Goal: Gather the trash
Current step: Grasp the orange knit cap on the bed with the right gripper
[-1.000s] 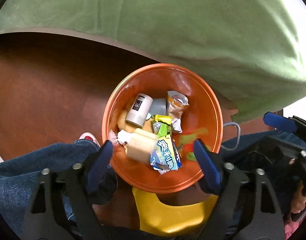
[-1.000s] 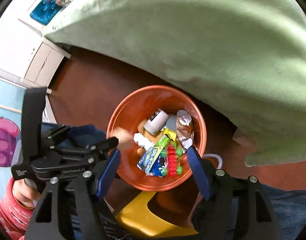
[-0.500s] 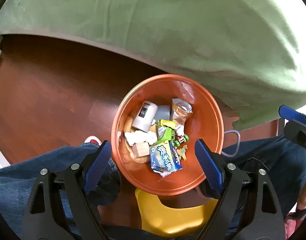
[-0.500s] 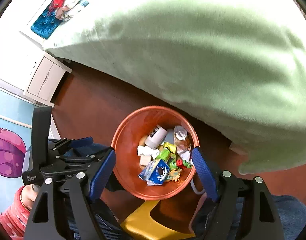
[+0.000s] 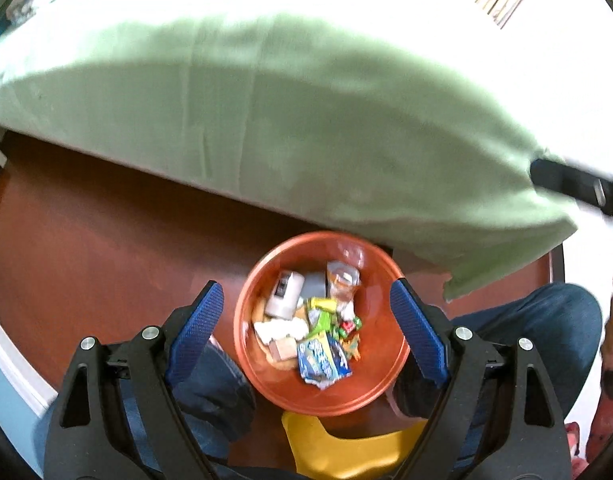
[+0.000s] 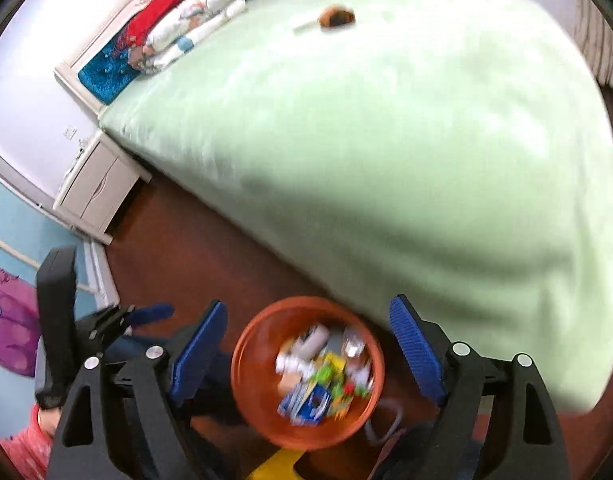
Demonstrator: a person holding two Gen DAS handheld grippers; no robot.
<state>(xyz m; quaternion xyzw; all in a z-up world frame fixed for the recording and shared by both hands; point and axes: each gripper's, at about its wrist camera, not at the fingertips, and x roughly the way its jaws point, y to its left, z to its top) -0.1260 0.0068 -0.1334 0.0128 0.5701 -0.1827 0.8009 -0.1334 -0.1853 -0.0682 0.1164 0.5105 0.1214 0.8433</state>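
Note:
An orange bin (image 5: 382, 384) stands on the wooden floor by the bed, holding several pieces of trash: a white can (image 5: 284, 294), a clear cup, a blue wrapper (image 5: 322, 362), tissue, small toys. It also shows in the right wrist view (image 6: 250, 396), blurred. My left gripper (image 5: 306, 328) is open and empty, high above the bin. My right gripper (image 6: 308, 348) is open and empty, also high above it. A brown object (image 6: 336, 16) and a white strip (image 6: 304, 24) lie on the far part of the green bed.
The green bed (image 6: 386, 140) fills the upper views, with pillows (image 6: 190, 20) at its head. A white nightstand (image 6: 94, 188) stands left of it. A yellow stool (image 5: 346, 444) sits just below the bin. The person's jeans (image 5: 546, 328) flank the bin.
Both grippers have risen and pulled back from the bin, which looks smaller and lower in both views. More of the bed top has come into sight. Both stay open and empty.

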